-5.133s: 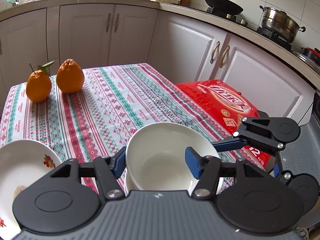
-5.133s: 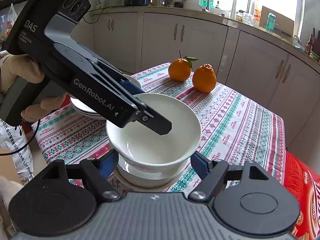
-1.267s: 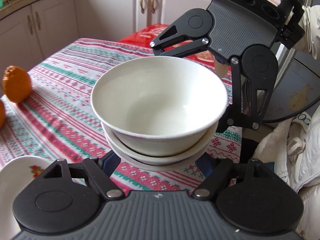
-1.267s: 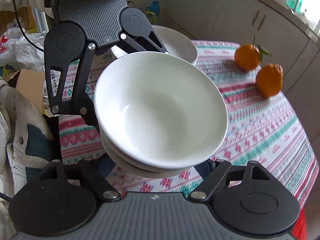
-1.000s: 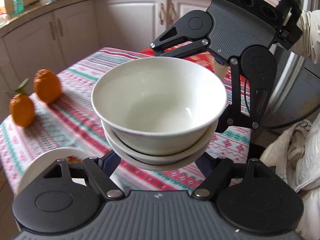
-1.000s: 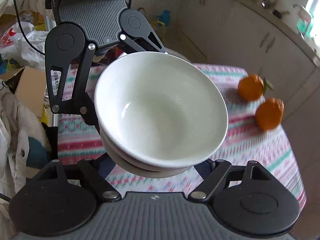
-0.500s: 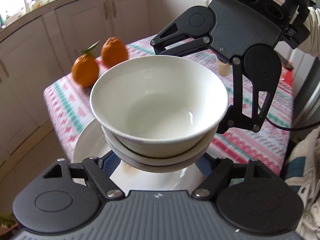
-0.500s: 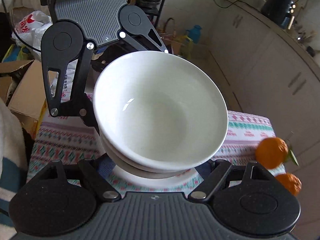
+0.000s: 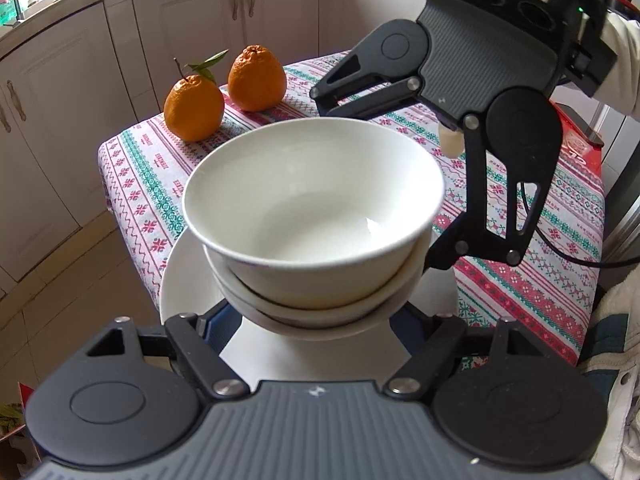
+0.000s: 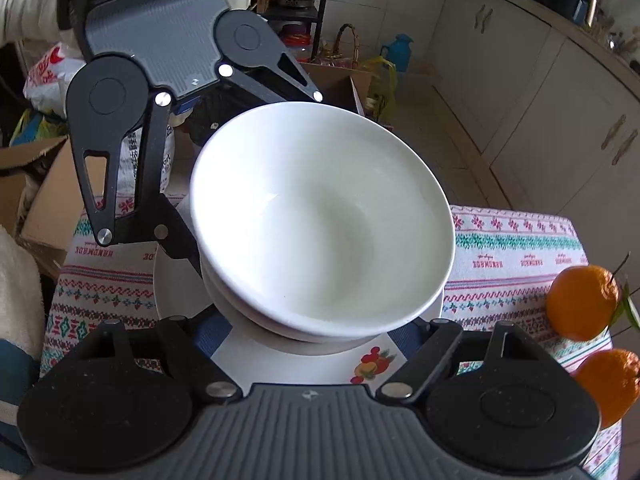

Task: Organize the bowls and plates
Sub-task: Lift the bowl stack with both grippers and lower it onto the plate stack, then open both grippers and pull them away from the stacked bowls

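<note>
Both grippers [image 9: 316, 320] [image 10: 308, 330] apparently clamp stacked bowls [image 9: 312, 216] over a plate [image 10: 180, 292]; two oranges [image 9: 195, 107] sit nearby.

One bowl [image 9: 312, 208] sits nested in a second bowl [image 9: 320, 312], and the pair is directly over a plate [image 9: 188, 280] near the corner of the table [image 9: 560, 240]. The left gripper [image 9: 316, 320] and right gripper [image 10: 308, 332] flank the stack from opposite sides. Two oranges [image 9: 224, 92] stand side by side at the table's far edge, behind the bowls.

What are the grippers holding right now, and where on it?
Both grippers hold the stacked bowls between them: left gripper and right gripper each clamp the lower bowl's underside, opposite sides.
</note>
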### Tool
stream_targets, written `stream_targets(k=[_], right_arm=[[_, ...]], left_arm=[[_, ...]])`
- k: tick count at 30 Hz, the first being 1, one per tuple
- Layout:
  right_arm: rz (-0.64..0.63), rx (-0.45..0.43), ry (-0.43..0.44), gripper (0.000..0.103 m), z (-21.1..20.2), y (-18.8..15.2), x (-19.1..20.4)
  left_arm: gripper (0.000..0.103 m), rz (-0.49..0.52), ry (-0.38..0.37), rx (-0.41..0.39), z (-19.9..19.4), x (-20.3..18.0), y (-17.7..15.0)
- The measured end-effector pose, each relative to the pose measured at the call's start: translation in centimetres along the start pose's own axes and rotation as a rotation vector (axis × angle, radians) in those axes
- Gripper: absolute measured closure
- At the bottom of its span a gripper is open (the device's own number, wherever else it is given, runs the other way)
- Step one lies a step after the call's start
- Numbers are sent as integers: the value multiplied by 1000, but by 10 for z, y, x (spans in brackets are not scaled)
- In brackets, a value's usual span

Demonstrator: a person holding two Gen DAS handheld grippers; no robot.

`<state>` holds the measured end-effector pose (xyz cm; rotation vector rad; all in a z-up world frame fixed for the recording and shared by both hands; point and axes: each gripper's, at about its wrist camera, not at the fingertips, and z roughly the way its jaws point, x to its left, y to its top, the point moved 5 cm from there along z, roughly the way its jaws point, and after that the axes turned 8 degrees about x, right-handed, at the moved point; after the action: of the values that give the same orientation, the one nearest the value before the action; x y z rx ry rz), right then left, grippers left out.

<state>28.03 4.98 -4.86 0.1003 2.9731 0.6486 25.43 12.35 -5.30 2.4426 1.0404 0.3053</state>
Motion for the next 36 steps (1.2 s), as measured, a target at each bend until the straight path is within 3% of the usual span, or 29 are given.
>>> stream_targets(k=[4, 9, 12, 17, 21, 27, 30, 33, 36], right_arm=[[16, -6, 1, 16, 2, -3, 0], [53, -37, -43, 3, -7, -10, 0], [104, -25, -129, 2, -21, -22, 6], [307, 7, -365, 0, -51, -48, 23], [626, 12, -483, 0, -71, -73, 35], [981, -111, -623, 0, -107, -109, 79], [1038, -157, -647, 0, -120, -116, 107], [1017, -158, -711, 0, -126, -118, 130], [1012, -168, -720, 0, -128, -120, 145]], left_arm=[[16, 9, 35, -14, -3, -7, -3], [12, -5, 121, -37, -14, -14, -12], [8, -47, 198, -83, -31, -22, -24], [0, -164, 379, -273, -73, -44, -40], [1, -312, 431, -364, -93, -70, -44], [1, -504, 439, -385, -104, -104, -42], [1, -541, 455, -387, -103, -121, -40], [1, -565, 467, -383, -105, -138, -42], [1, -573, 497, -369, -107, -150, -44]])
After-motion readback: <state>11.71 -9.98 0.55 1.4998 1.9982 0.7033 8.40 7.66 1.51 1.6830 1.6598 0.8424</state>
